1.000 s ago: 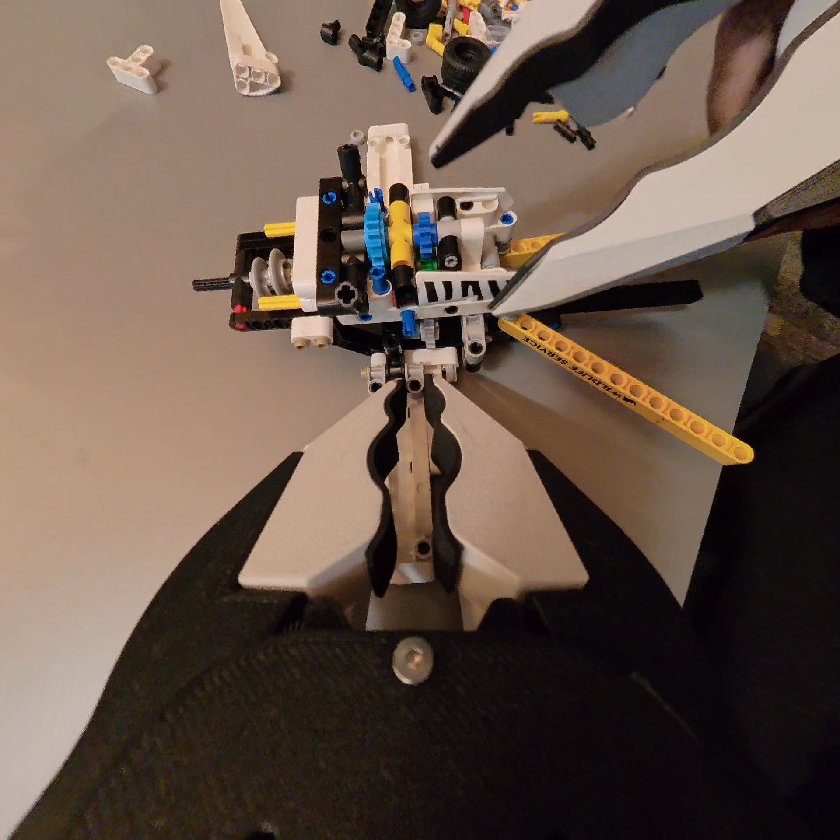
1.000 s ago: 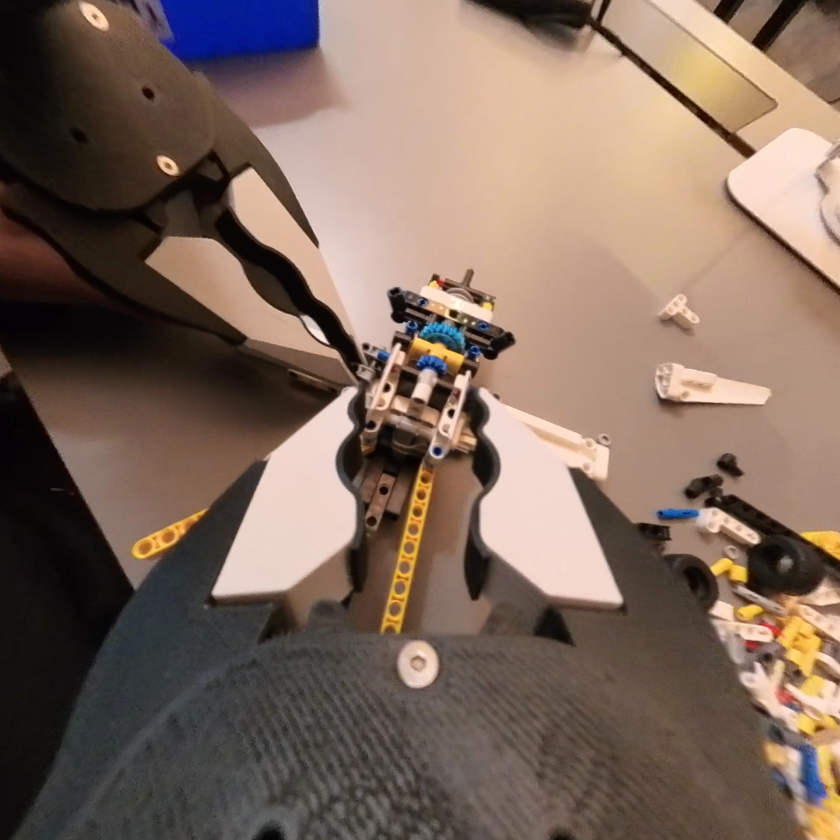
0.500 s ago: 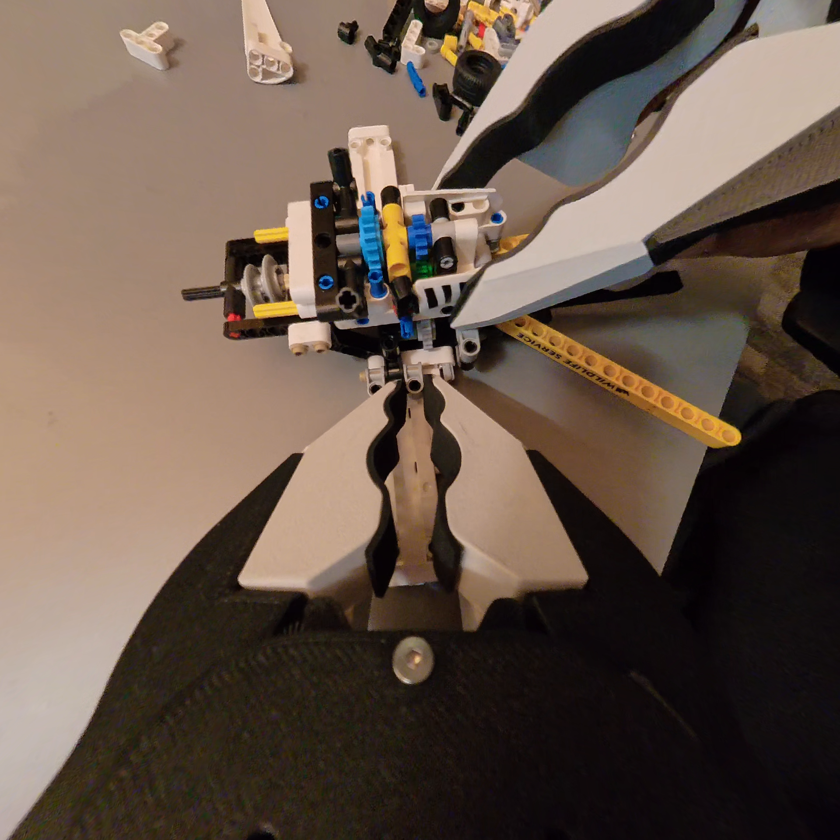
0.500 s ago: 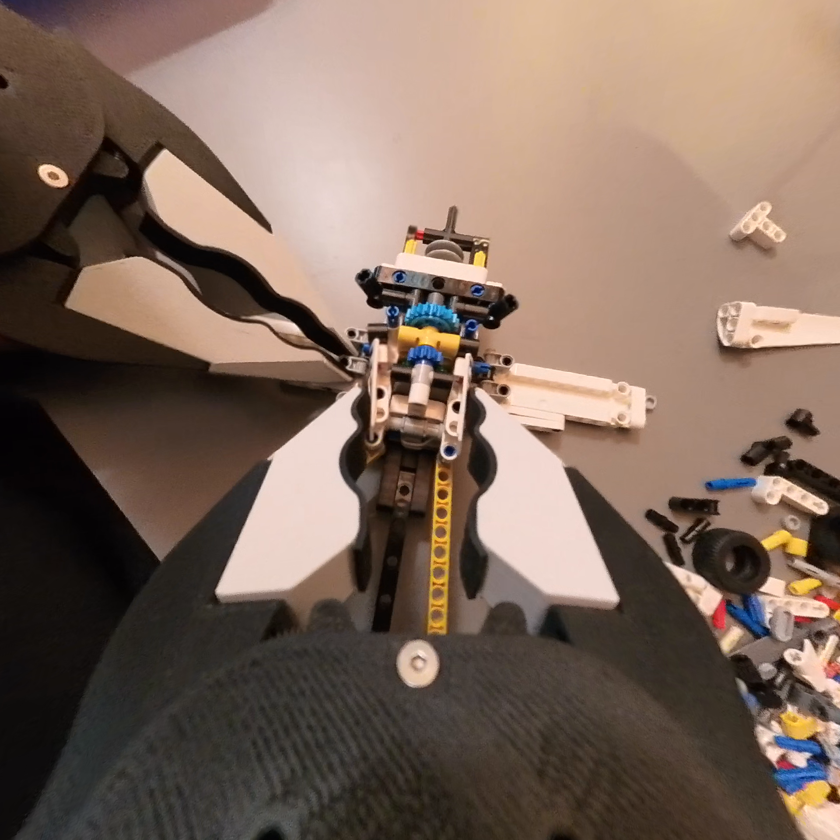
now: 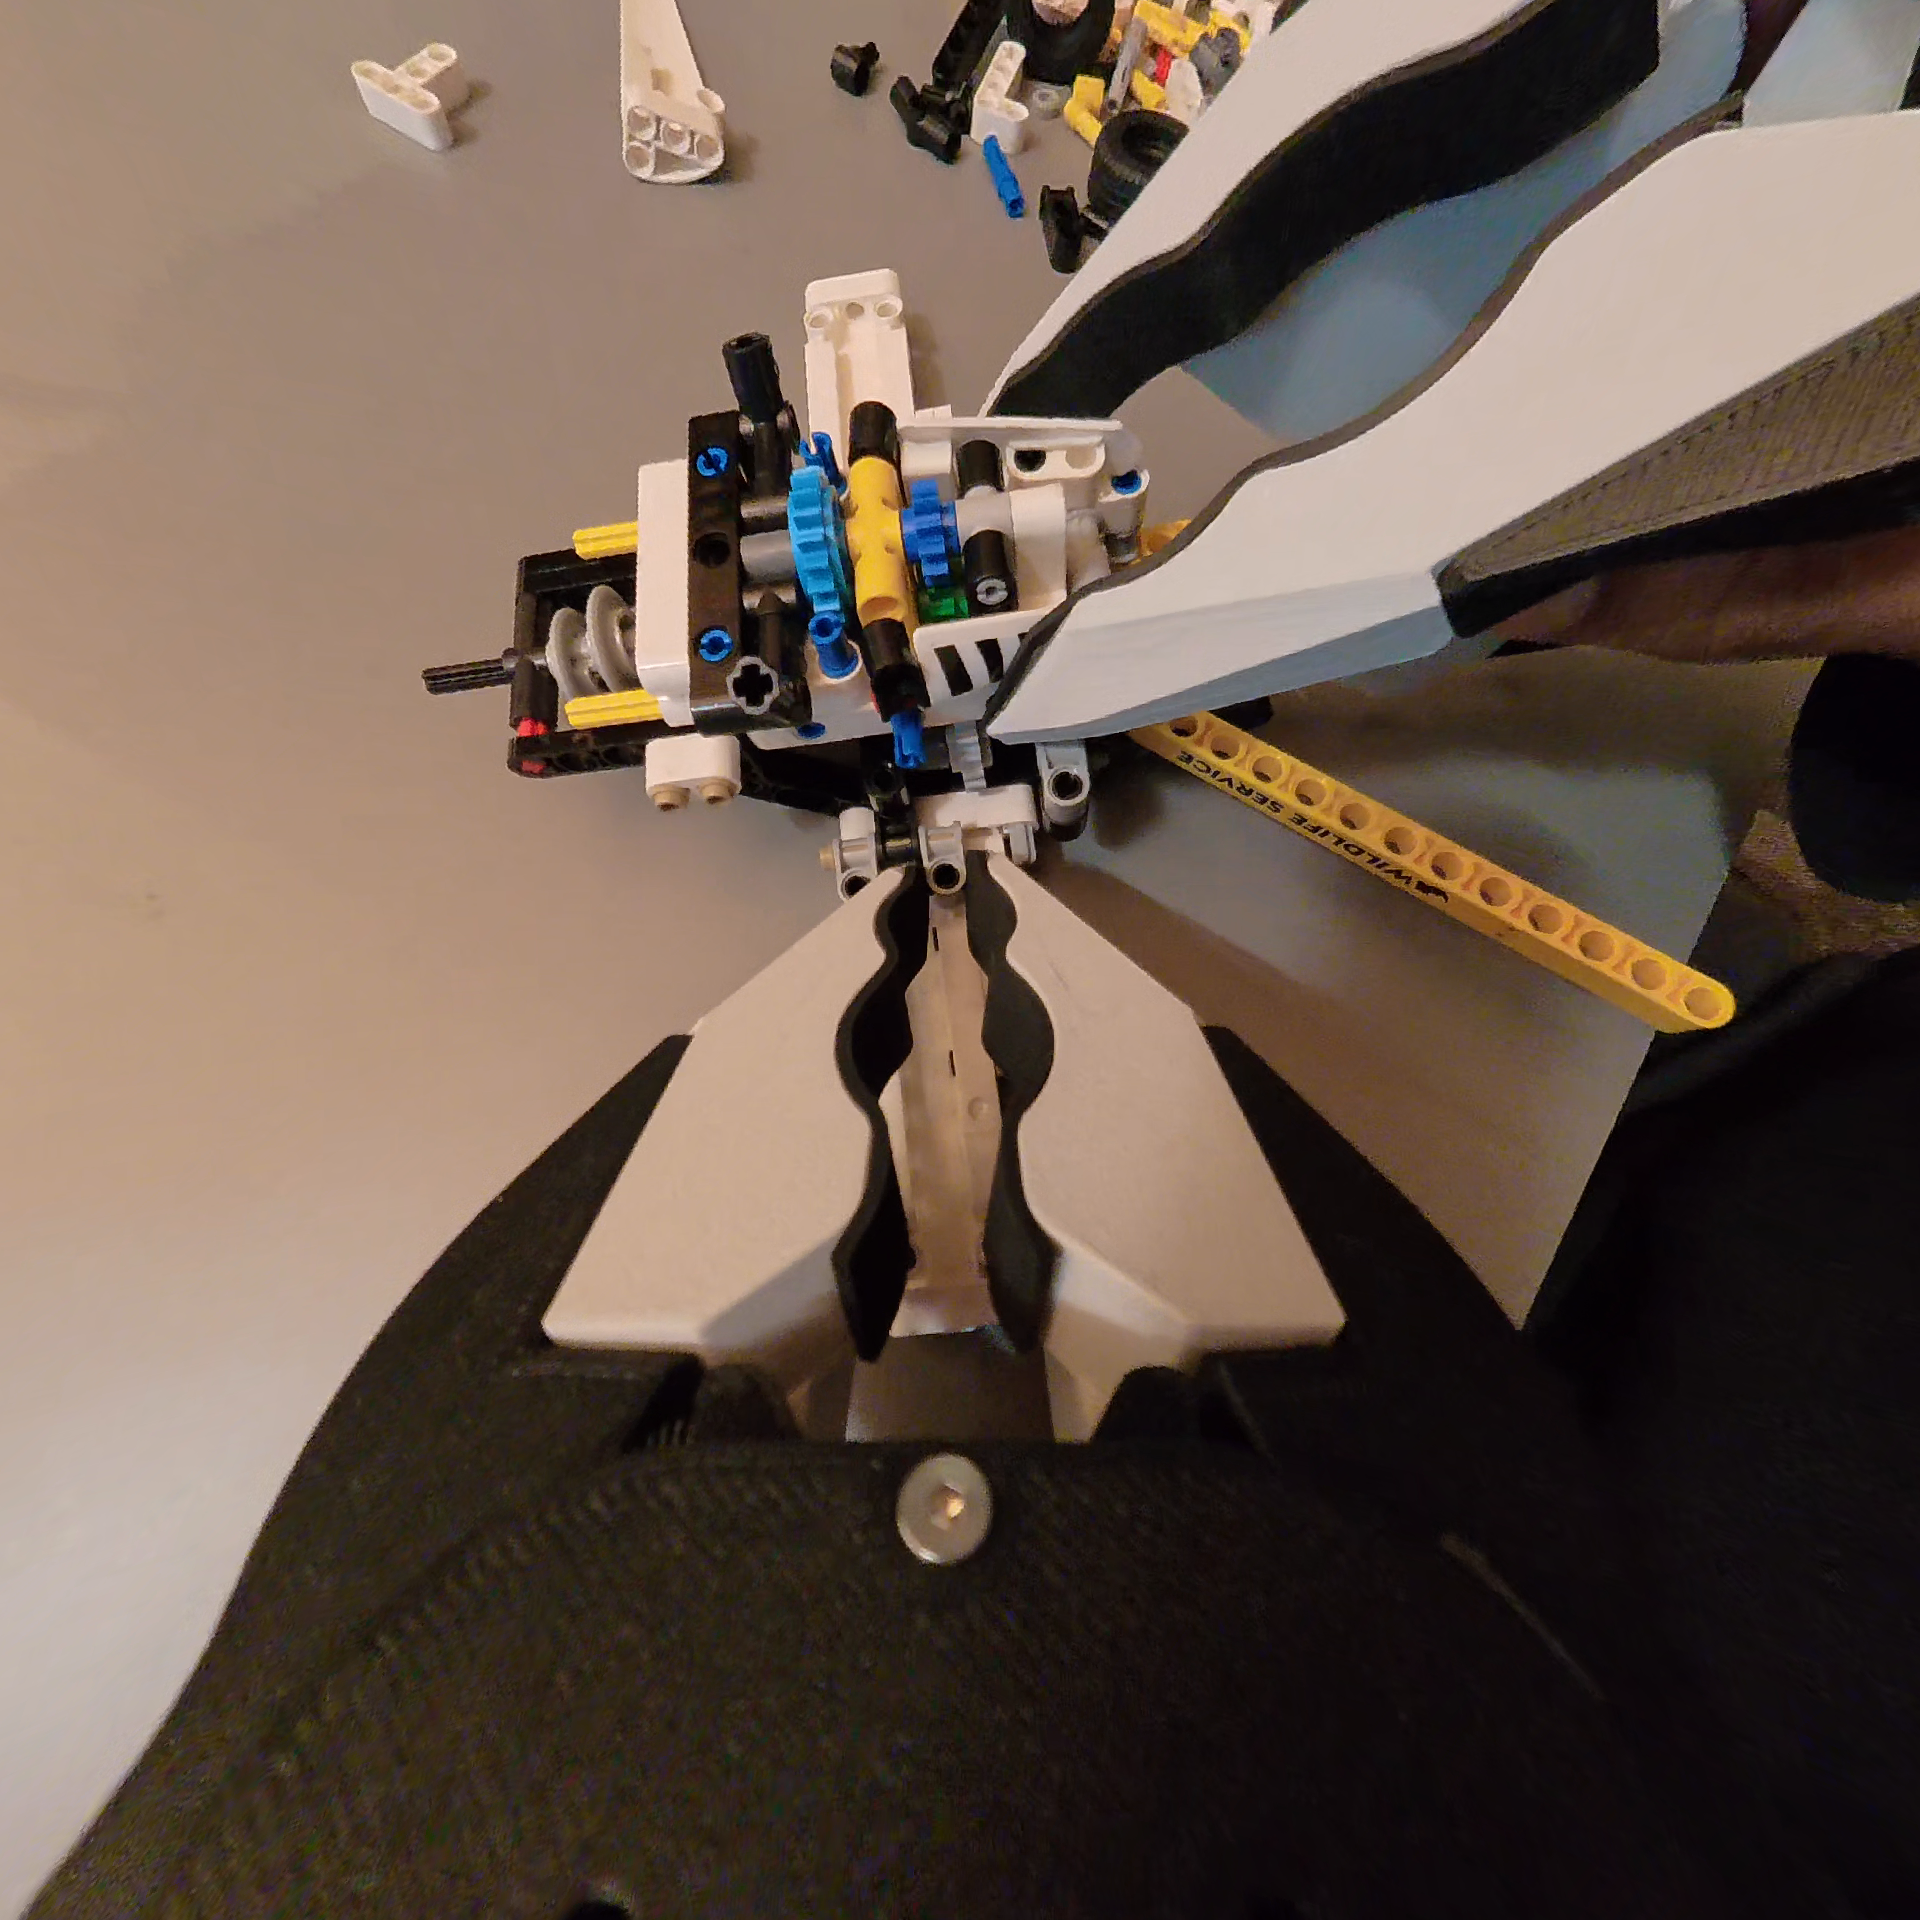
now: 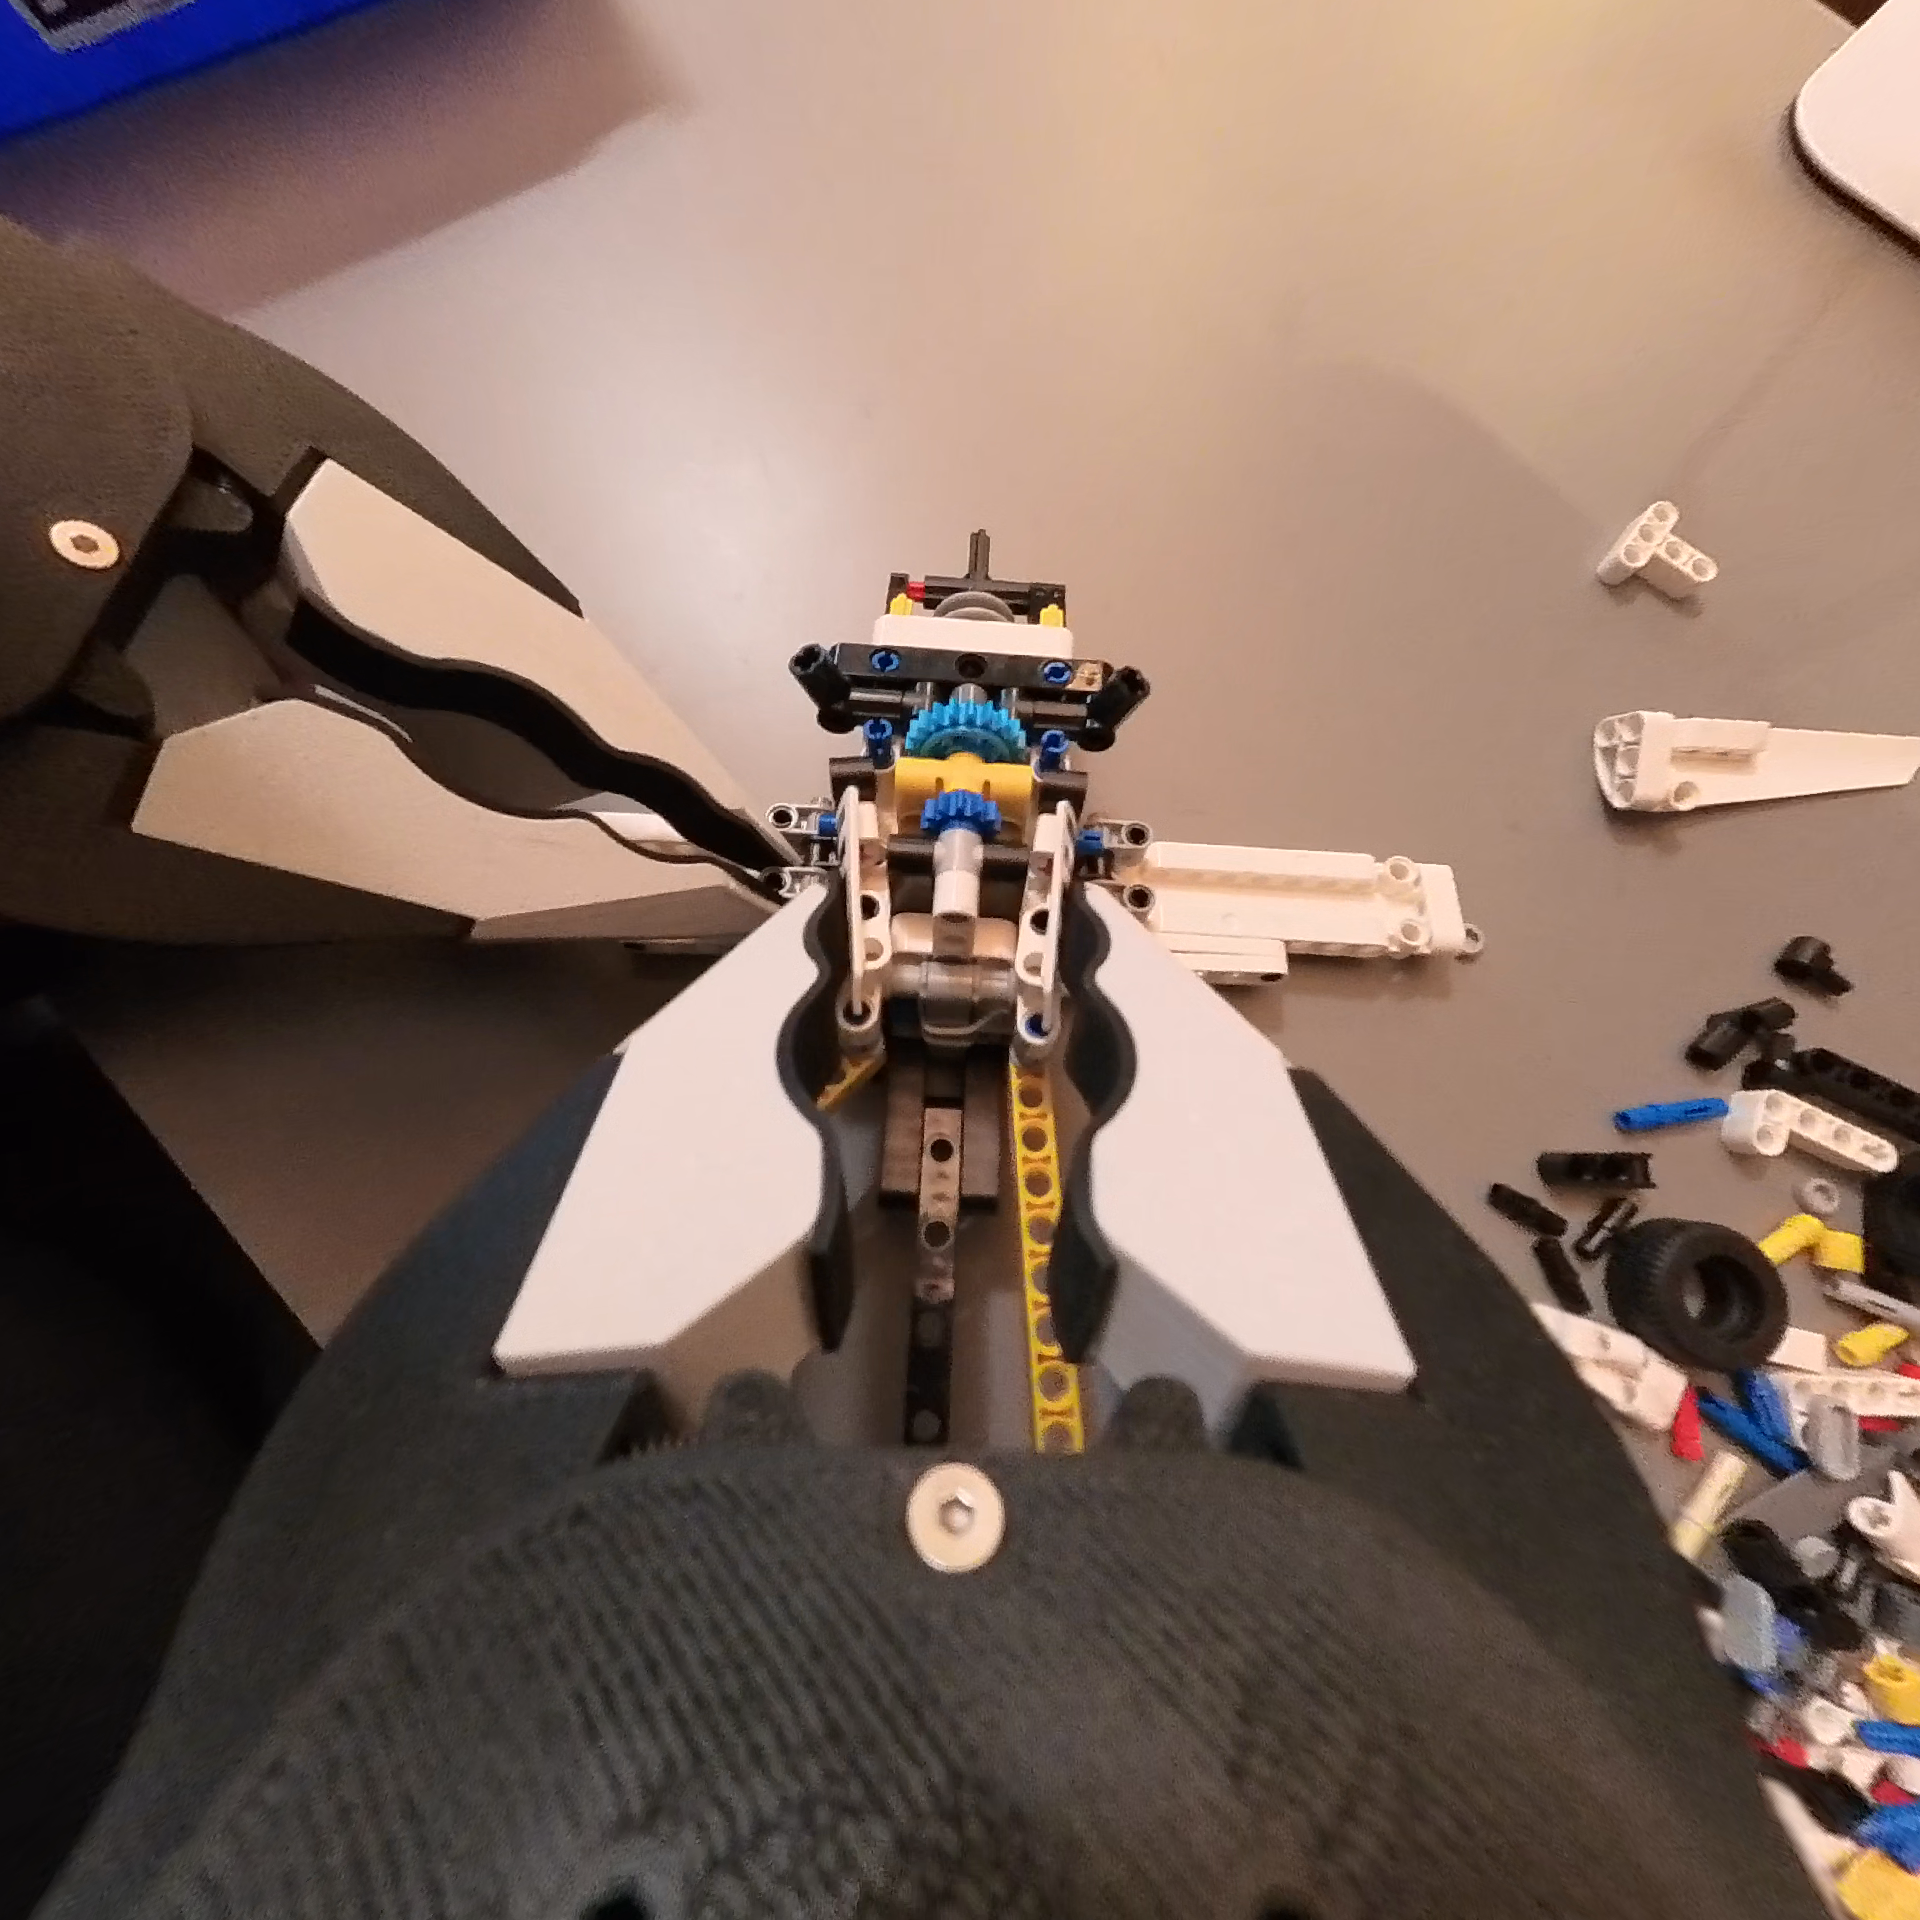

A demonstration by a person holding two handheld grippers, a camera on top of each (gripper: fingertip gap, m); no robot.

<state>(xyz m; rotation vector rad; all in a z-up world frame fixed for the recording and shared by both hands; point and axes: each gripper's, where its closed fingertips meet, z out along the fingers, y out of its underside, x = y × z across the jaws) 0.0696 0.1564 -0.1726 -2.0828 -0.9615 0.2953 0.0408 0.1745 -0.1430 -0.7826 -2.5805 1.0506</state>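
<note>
Grey counter [image 6: 1299,312] carries scattered toy parts [image 6: 1766,1351]. Left hand-held gripper [image 5: 948,883] is clamped on the toy model's [image 5: 883,582] white side panel [image 5: 951,1091]; right hand-held gripper [image 6: 951,914] is closed around its body.

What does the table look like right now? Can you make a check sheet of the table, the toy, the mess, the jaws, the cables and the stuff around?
Surface: grey table, its edge close beside the model.
Job's things: brick model with blue gears; a yellow holed beam sticks out past the table edge; a white wing panel on its far side.
Clutter: loose brick pile with a black tyre; white pointed panel; small white T piece.
Grippers: left gripper jaws pinch a thin white panel of the model; right gripper jaws clamp the model's white side frames.
Cables: nothing seen.
Surroundings: blue box; white object at the corner.
</note>
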